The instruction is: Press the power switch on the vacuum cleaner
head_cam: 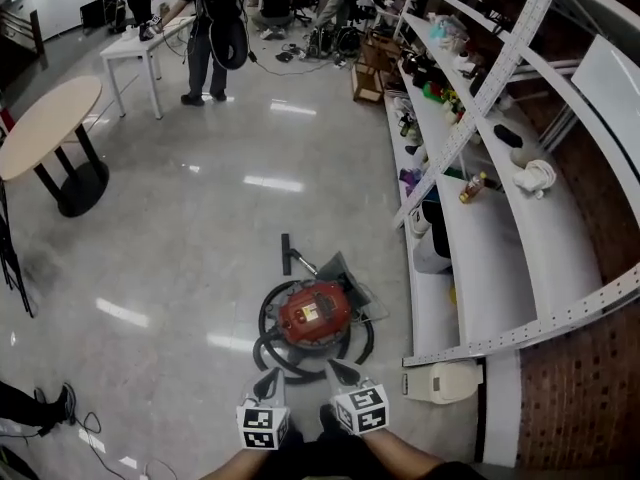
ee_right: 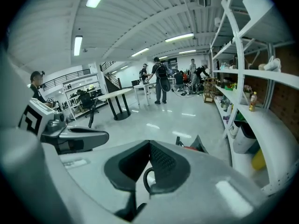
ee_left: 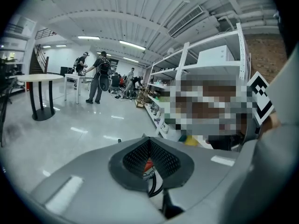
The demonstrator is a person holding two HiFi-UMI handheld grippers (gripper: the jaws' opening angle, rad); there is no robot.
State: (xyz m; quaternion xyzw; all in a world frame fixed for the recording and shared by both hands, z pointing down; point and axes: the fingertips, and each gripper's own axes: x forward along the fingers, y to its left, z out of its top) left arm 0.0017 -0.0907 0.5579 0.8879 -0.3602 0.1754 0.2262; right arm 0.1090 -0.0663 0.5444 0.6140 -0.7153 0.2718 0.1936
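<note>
A red canister vacuum cleaner (head_cam: pixel 313 314) sits on the glossy floor just in front of me, with its black hose (head_cam: pixel 268 340) coiled around it and a black wand (head_cam: pixel 287 253) pointing away. A pale patch marks its top; I cannot make out the switch. Both grippers hover side by side above its near edge. The left gripper (head_cam: pixel 267 380) and the right gripper (head_cam: pixel 345 372) are shut with nothing held. In the left gripper view the closed fingertips (ee_left: pixel 149 142) leave a slit showing a bit of the red vacuum (ee_left: pixel 147 164). The right gripper (ee_right: pixel 149 145) looks past its jaws to the vacuum (ee_right: pixel 192 148).
Long white shelves (head_cam: pixel 500 228) with bottles and clutter run along the right, and a beige box (head_cam: pixel 441 380) lies at their near end. A round table (head_cam: pixel 50 128) stands at left. People (head_cam: pixel 208 28) and a white table (head_cam: pixel 140 48) are far off.
</note>
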